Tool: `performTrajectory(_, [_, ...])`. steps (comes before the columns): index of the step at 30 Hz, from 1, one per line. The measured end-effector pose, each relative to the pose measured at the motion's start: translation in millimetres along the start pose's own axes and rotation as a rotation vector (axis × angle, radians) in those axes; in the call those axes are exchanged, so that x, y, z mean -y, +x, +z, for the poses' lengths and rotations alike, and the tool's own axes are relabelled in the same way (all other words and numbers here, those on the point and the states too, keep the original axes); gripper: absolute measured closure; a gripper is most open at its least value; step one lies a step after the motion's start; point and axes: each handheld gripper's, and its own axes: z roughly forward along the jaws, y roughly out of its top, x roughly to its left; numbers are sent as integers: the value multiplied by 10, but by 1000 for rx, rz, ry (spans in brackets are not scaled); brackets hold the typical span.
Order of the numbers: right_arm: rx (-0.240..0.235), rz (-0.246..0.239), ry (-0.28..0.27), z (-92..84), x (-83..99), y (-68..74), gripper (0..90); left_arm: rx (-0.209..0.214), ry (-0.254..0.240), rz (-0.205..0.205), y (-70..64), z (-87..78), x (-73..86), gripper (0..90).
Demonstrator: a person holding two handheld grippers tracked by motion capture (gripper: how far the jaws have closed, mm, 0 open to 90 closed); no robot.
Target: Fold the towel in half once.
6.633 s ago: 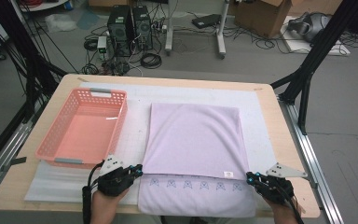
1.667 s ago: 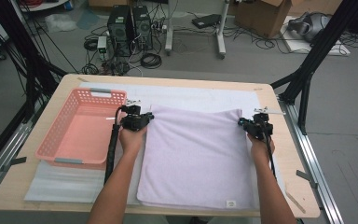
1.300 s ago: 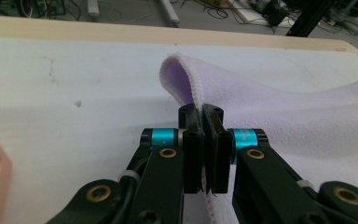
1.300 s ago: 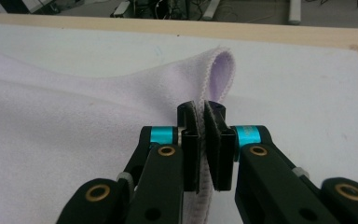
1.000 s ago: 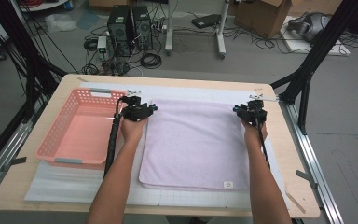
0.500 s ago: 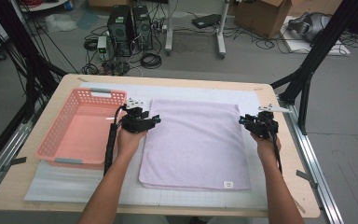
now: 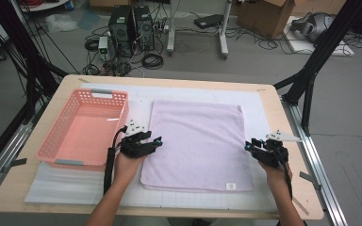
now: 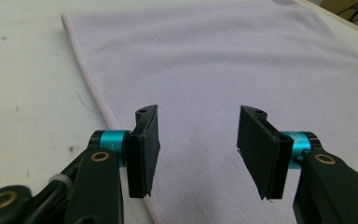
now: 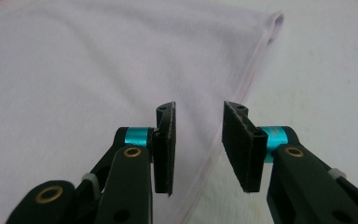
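Observation:
A lilac towel lies flat, folded in half, on the white mat in the high view. My left gripper hovers over the towel's left edge, about halfway along it. In the left gripper view the towel lies under my left gripper, whose jaws have just been opening, stand apart and hold nothing. My right gripper is at the towel's right edge. In the right gripper view my right gripper is open, and the hem of the towel runs below the gap.
An empty pink basket stands left of the towel, close to my left hand. The white mat covers most of the wooden table. A small white label marks the towel's near right corner.
Both hands have drawn back from the towel's far corners toward the near side, along its side edges. The towel, folded over earlier, lies still.

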Motion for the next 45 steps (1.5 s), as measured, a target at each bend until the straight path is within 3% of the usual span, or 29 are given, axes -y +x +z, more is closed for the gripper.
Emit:
performTrajectory(5, [5,-12,19,-136,183,12,646,4,19,8,-70,-176,252,495])
performTrajectory(7, [-5,-15,24,-202,230,29,651,9,7,-7,-83,-252,336,503])
performTrajectory(10, [-20,-18,24,-305,312,89,663,12,-12,-5,-119,-364,382,514])
performTrajectory(20, [-71,-42,50,-563,566,307,700,36,33,-39,-235,-692,595,548])
performTrajectory(24, [-68,-73,52,-650,605,386,699,43,57,-54,-275,-770,658,556])
performTrajectory(30, [-93,-71,63,-696,645,441,697,32,97,-40,-326,-776,712,562])
performTrajectory(32, [-110,-59,77,-686,652,445,689,37,107,-31,-335,-778,714,648])
performTrajectory(35, [-122,-43,95,-660,671,430,692,42,115,-16,-352,-780,712,856])
performTrajectory(39, [-140,-31,118,-612,693,418,727,44,102,-20,-351,-790,710,867])
performTrajectory(43, [-163,-23,132,-570,709,414,846,50,81,-33,-346,-825,705,867])
performTrajectory(45, [-159,-39,130,-579,698,429,860,52,68,-35,-348,-849,708,868])
